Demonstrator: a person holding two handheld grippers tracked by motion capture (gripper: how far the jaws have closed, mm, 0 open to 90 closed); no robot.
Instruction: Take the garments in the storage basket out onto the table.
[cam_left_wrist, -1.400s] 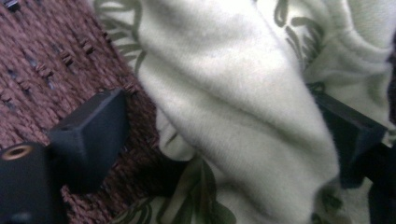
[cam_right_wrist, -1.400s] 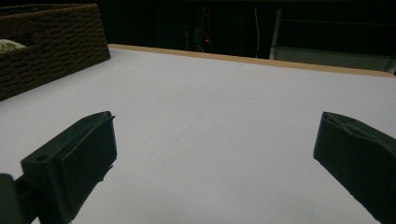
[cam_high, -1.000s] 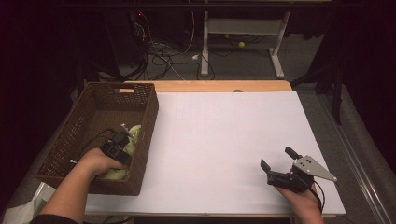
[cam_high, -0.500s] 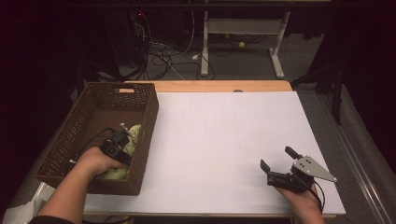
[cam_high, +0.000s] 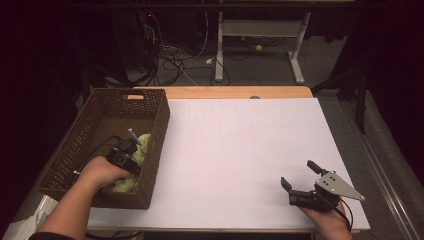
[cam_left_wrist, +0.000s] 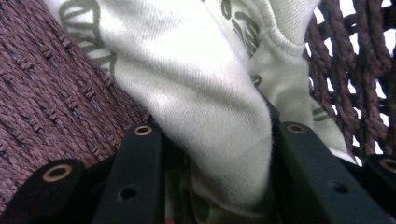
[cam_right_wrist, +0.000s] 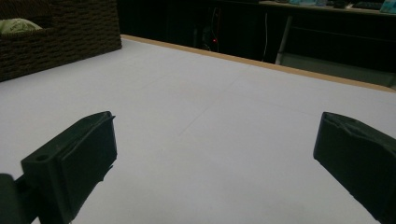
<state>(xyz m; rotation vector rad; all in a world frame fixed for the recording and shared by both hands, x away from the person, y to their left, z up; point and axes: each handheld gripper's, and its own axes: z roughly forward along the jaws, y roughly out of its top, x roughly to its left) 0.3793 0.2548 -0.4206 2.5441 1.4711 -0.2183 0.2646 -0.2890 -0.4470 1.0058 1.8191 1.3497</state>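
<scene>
I see one brown woven basket (cam_high: 95, 130) on the left side of the white worktop (cam_high: 240, 150). Inside it lies one pale green cloth (cam_high: 142, 145) with dark green marks on it. It sits bunched up at the near right side of the basket, close against the right wall.

My left gripper (cam_high: 125, 155) is down inside the basket, right on the cloth. In the left gripper view I count two black fingers (cam_left_wrist: 140, 177), one on each side of a thick fold of the cloth (cam_left_wrist: 210, 116). The fingers have just been closing in, and now they squeeze the fold between them. The brown basket floor (cam_left_wrist: 51, 93) is on one side of the cloth and the basket wall (cam_left_wrist: 355, 84) with its holes is on the other.

My right gripper (cam_high: 298, 179) rests at the near right part of the worktop, well apart from the basket. Its two fingers (cam_right_wrist: 74, 158) stand wide apart with nothing between them, just bare white worktop (cam_right_wrist: 210, 140). It has one grey three-cornered plate (cam_high: 340, 186) on top. In the right gripper view the basket (cam_right_wrist: 56, 32) sits far off at the left, with a bit of green cloth (cam_right_wrist: 18, 24) peeking over its rim.

So I count one basket, one cloth, two grippers and two hands.
</scene>
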